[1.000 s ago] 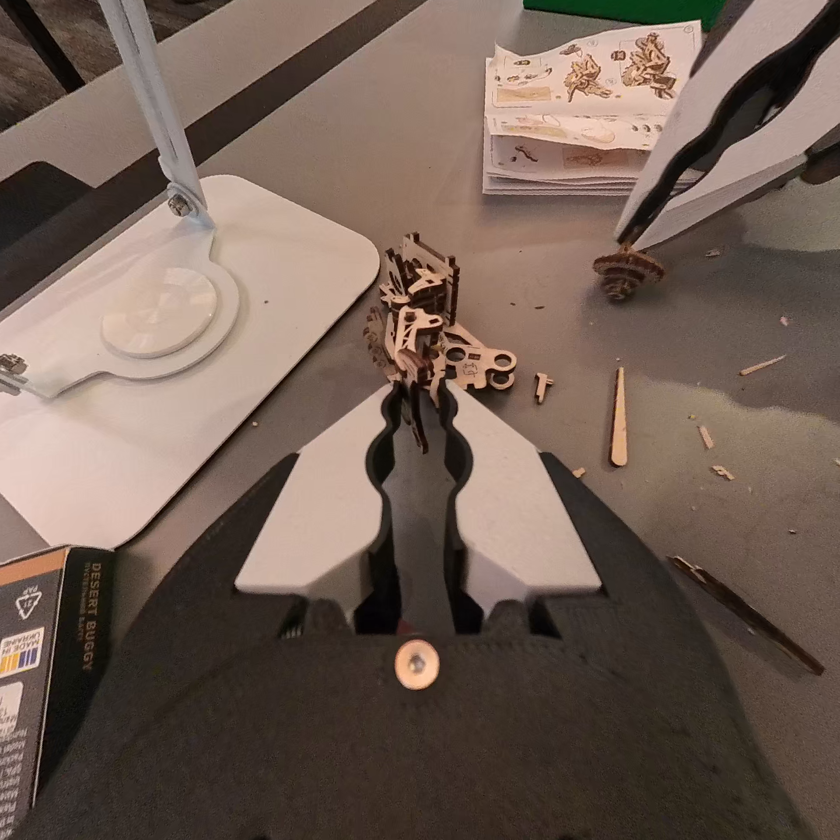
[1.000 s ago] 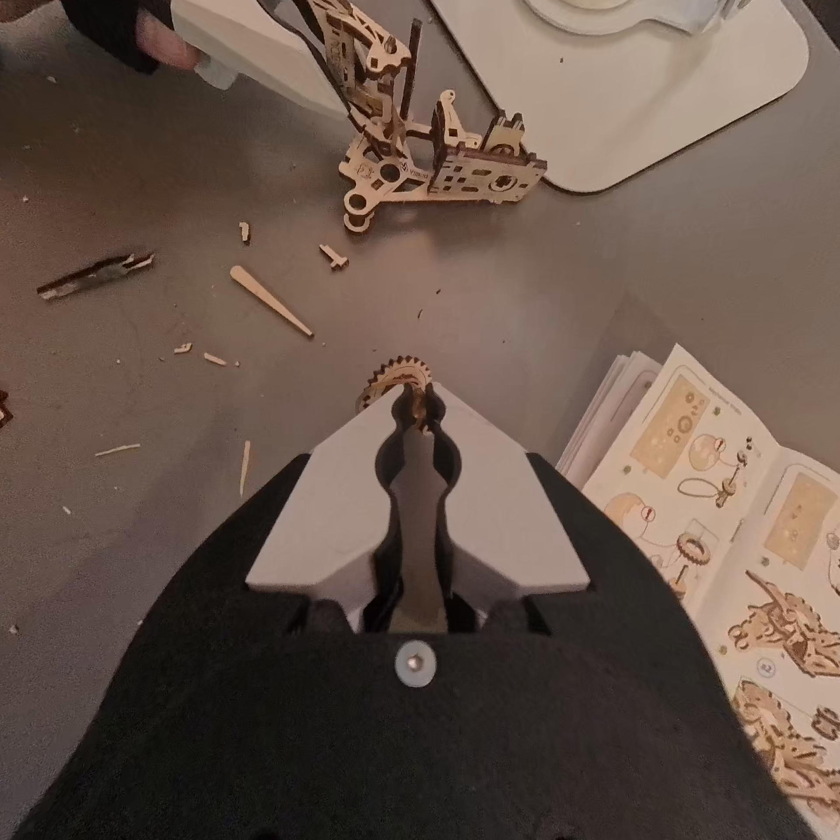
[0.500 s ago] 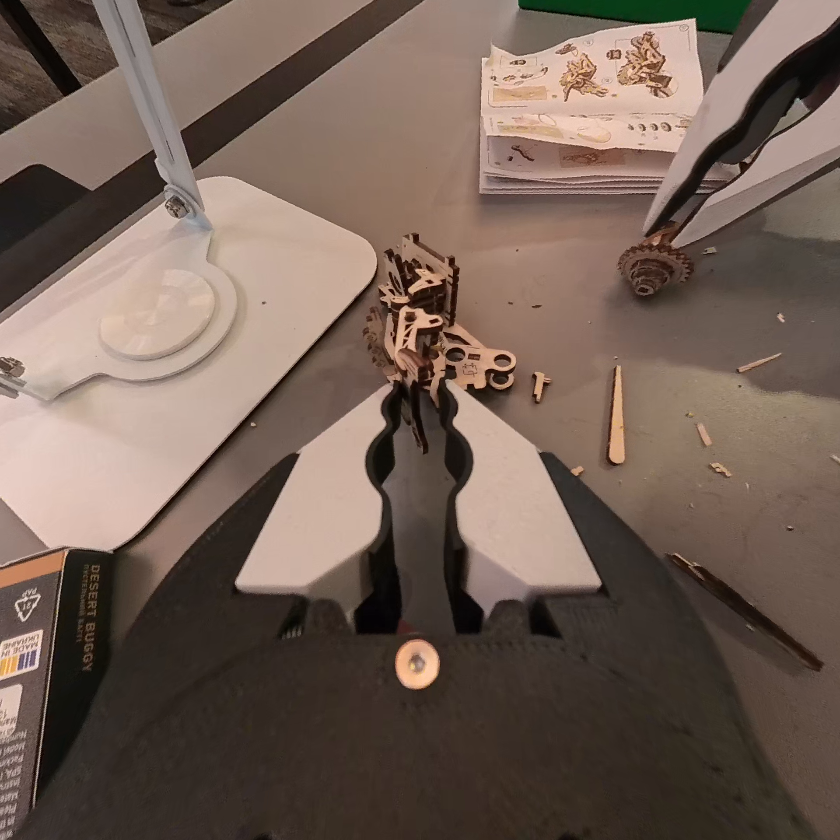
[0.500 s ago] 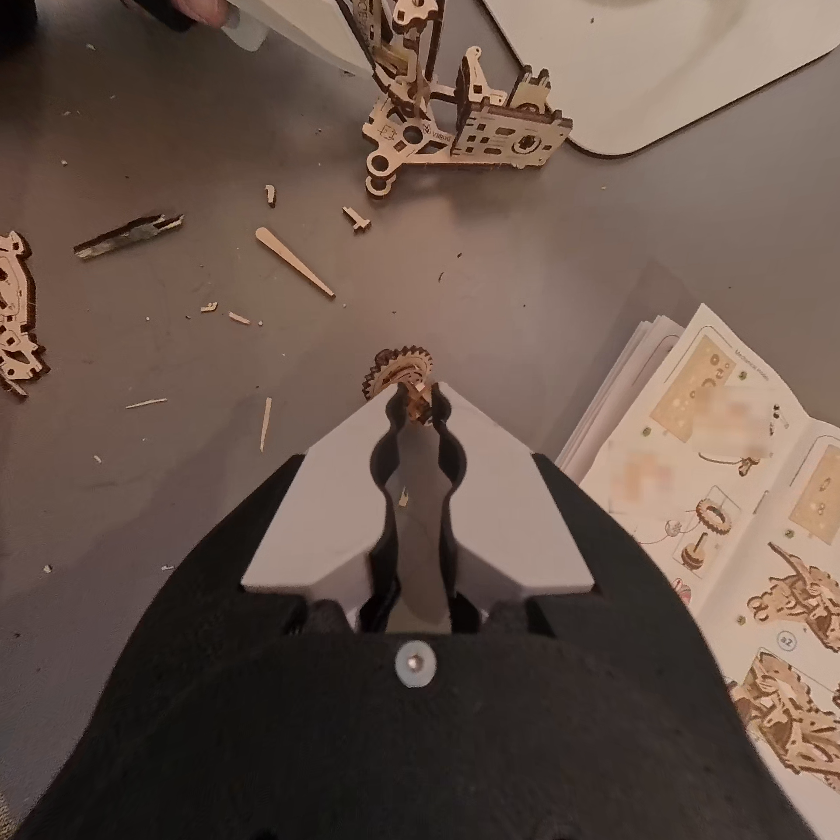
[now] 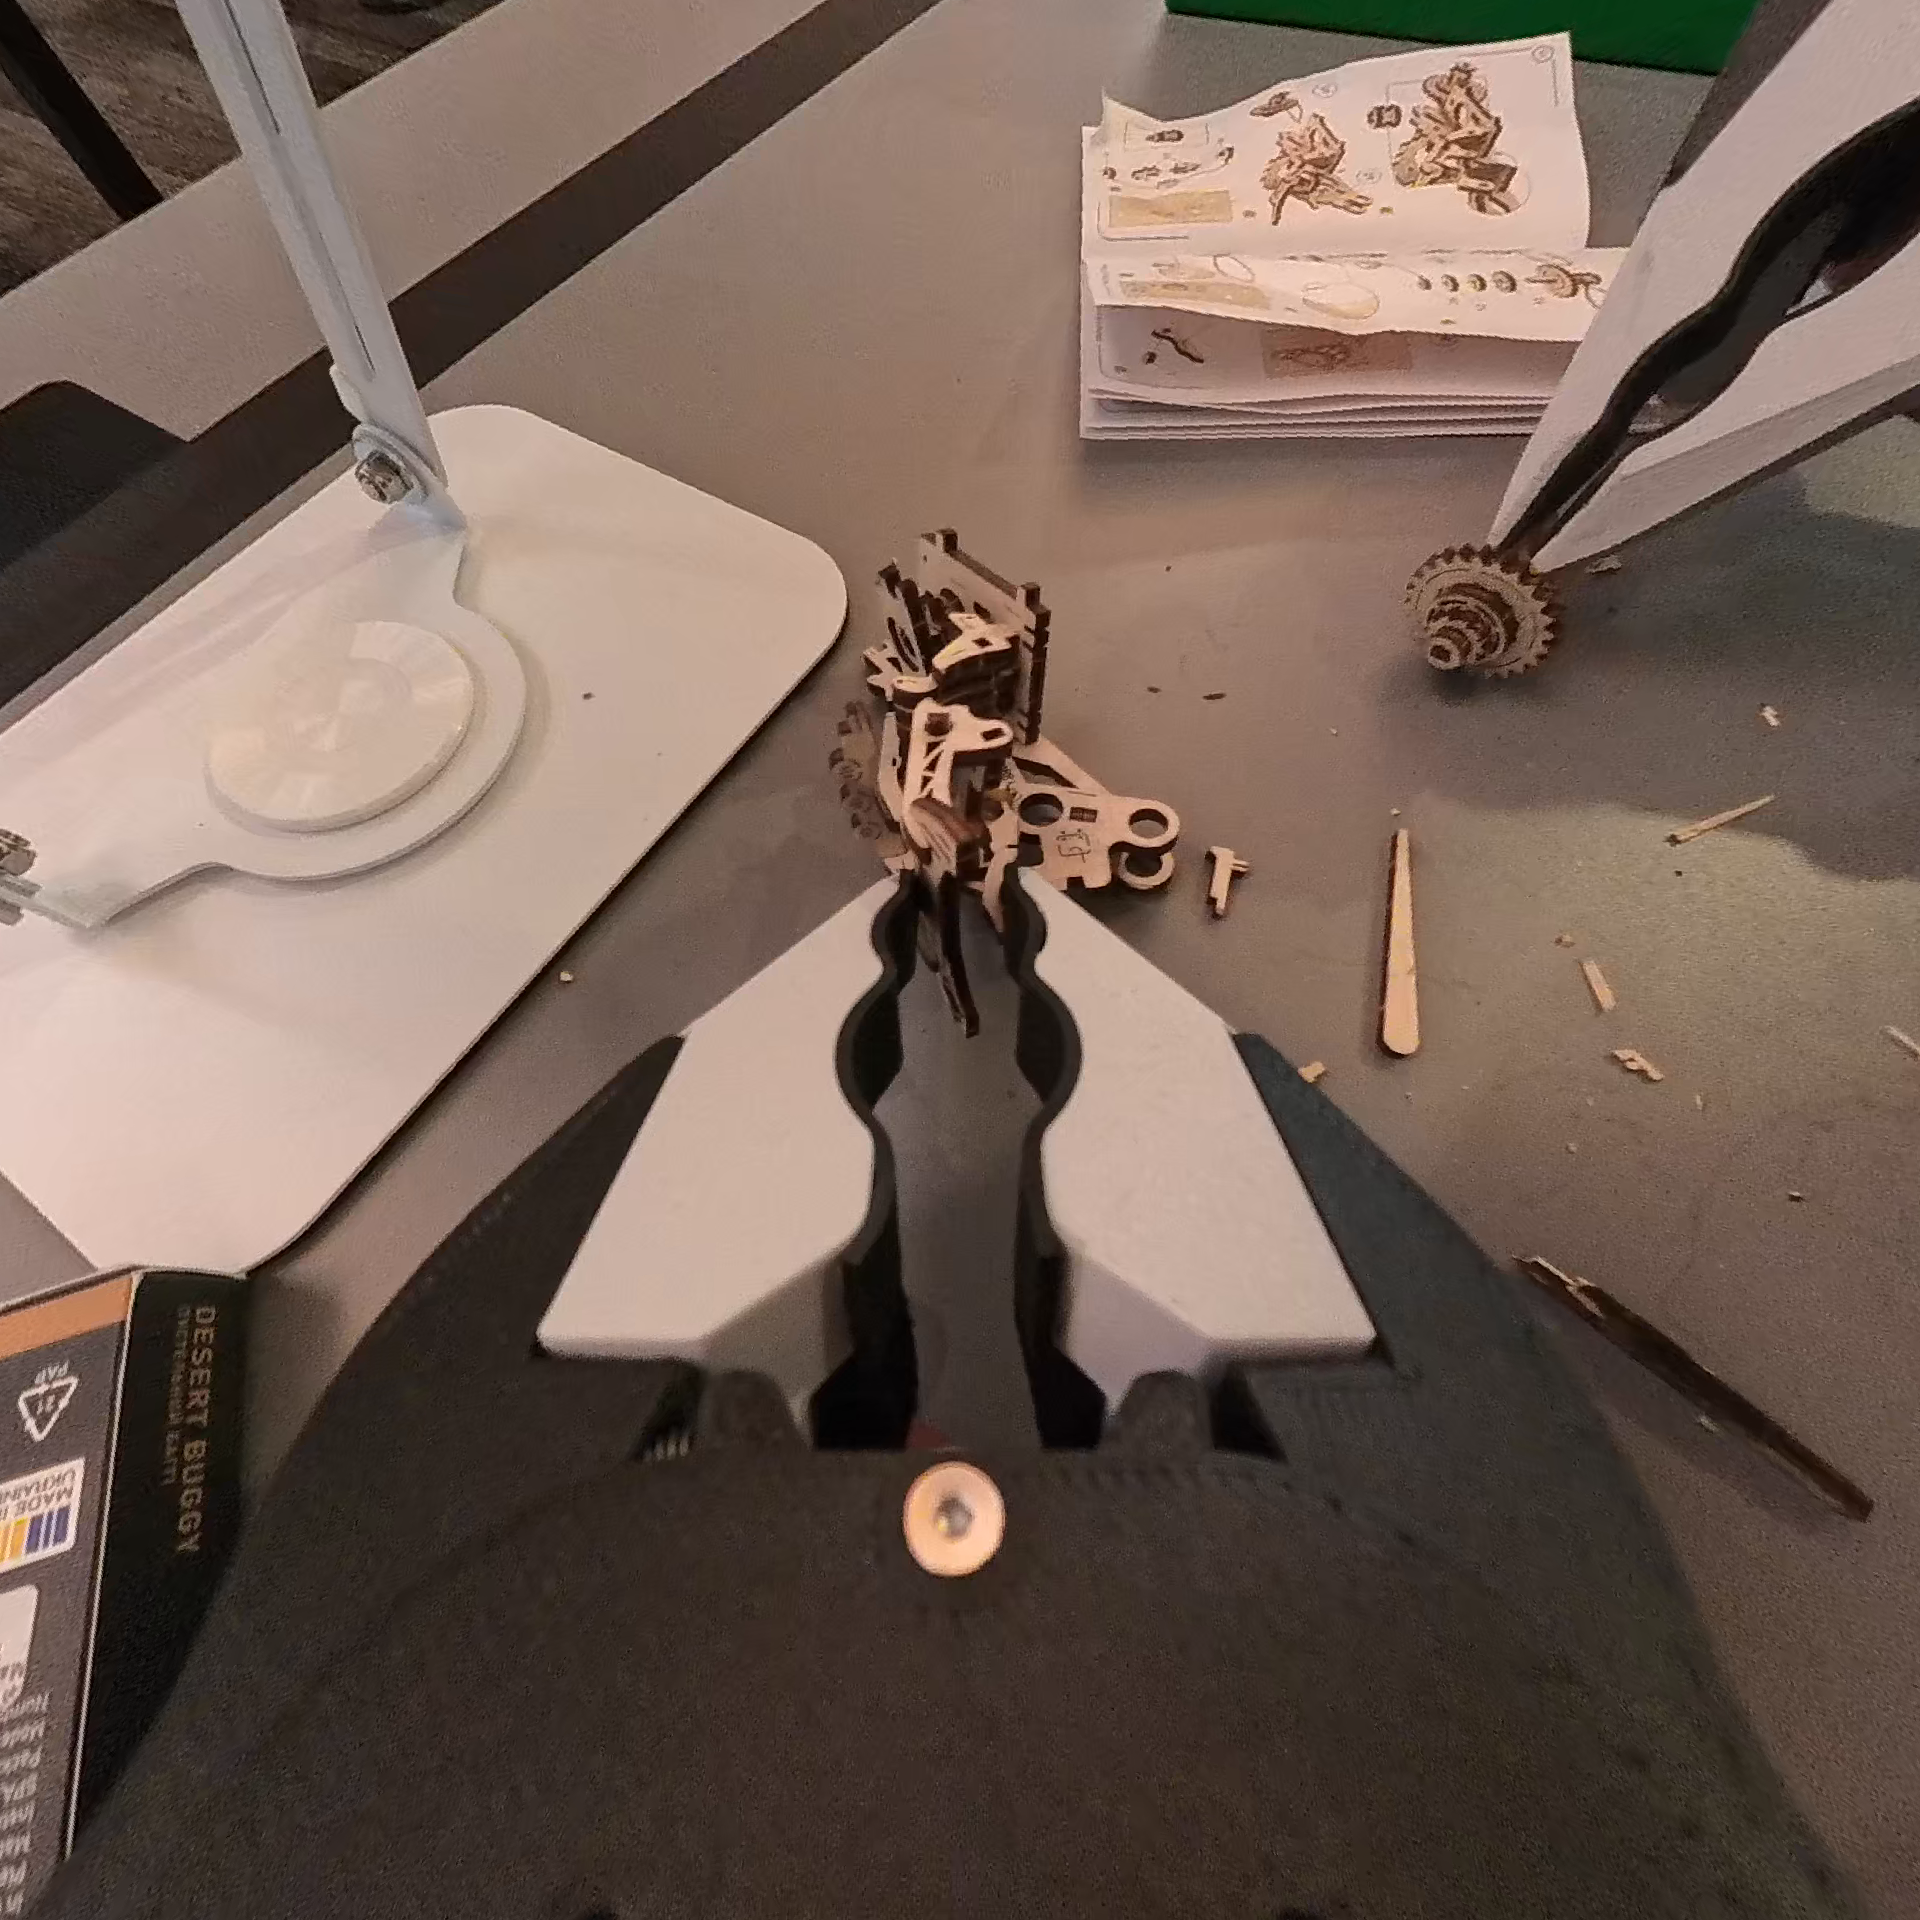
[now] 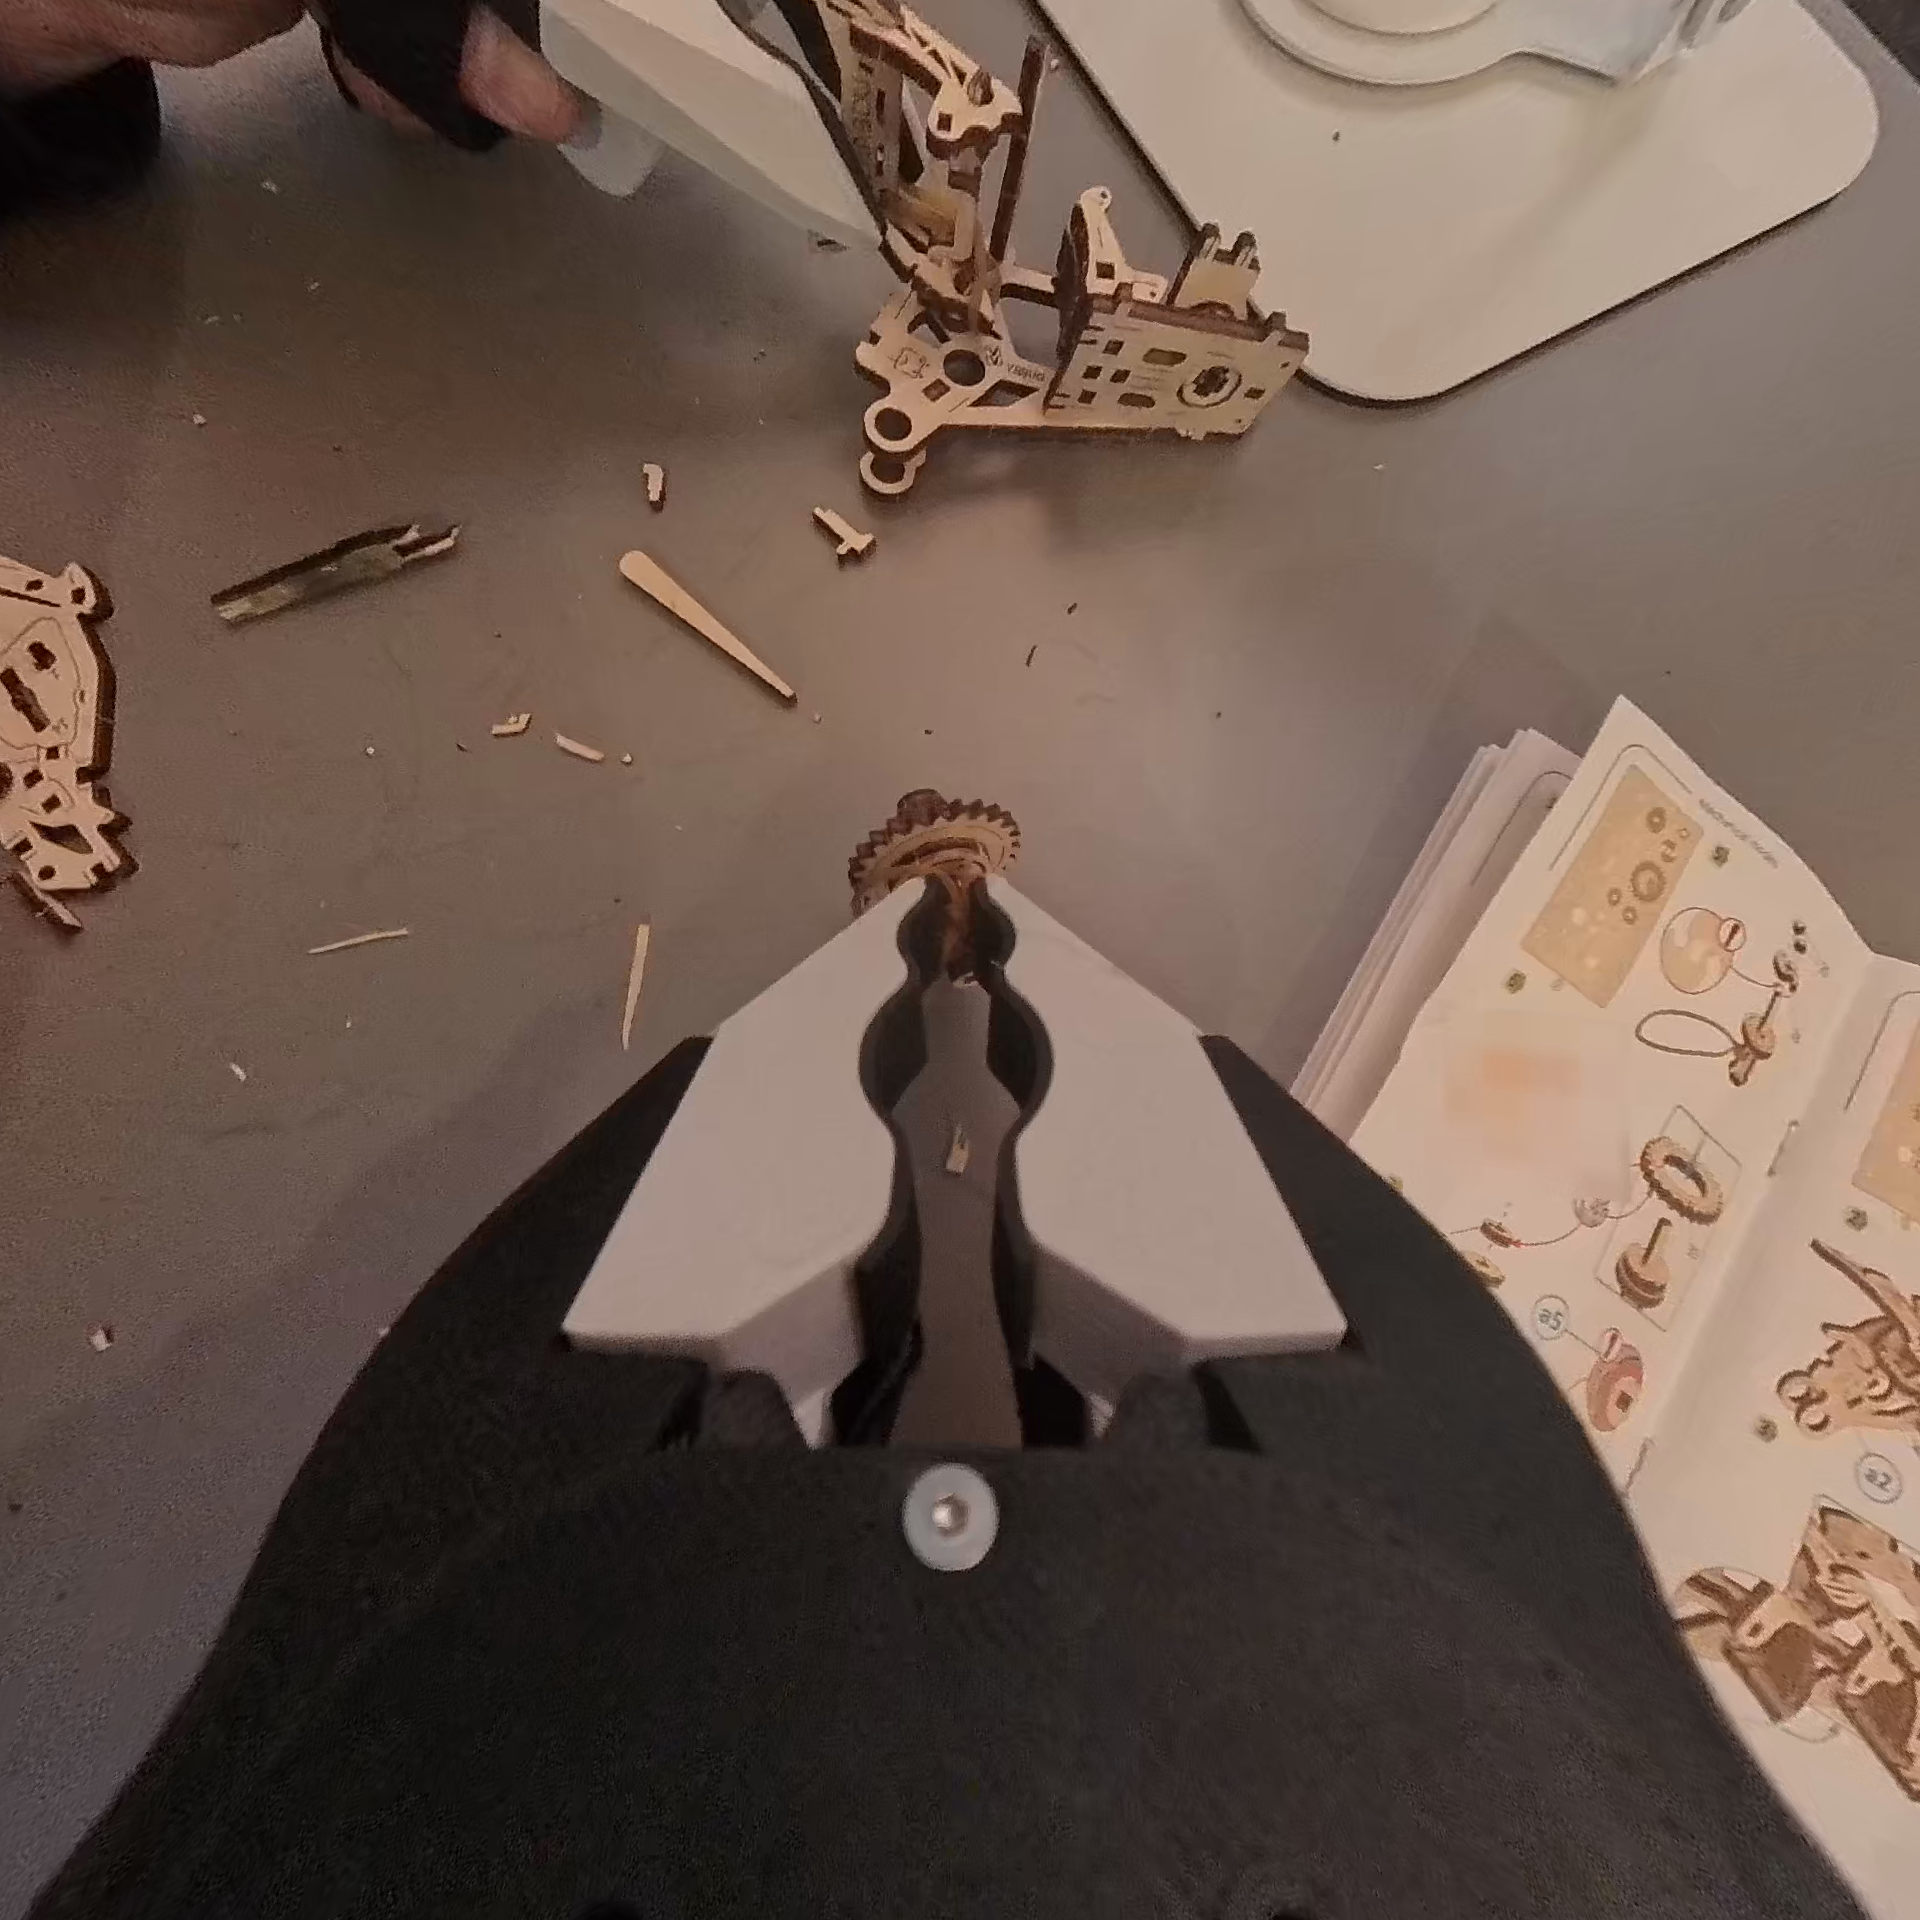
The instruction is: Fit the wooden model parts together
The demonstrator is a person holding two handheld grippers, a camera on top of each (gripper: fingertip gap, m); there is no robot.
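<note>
Pale wooden frame stands upright; toothed gear sits well apart.

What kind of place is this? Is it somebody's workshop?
Probably a hobby or work table indoors, not a full workshop. On the grey tabletop lie an open paper instruction booklet, a half-built pale wooden model frame and scattered wood splinters, beside a white desk-lamp base.

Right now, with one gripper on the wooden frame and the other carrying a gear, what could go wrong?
1. The right gripper pinches only the thin hub of the toothed wooden gear, so the gear may twist or slip out.
2. The left gripper grips thin upright plates of the pale laser-cut wooden frame; pressing the gear in could snap them or tip the frame.
3. Wood splinters on the grey table could catch under parts.
</note>
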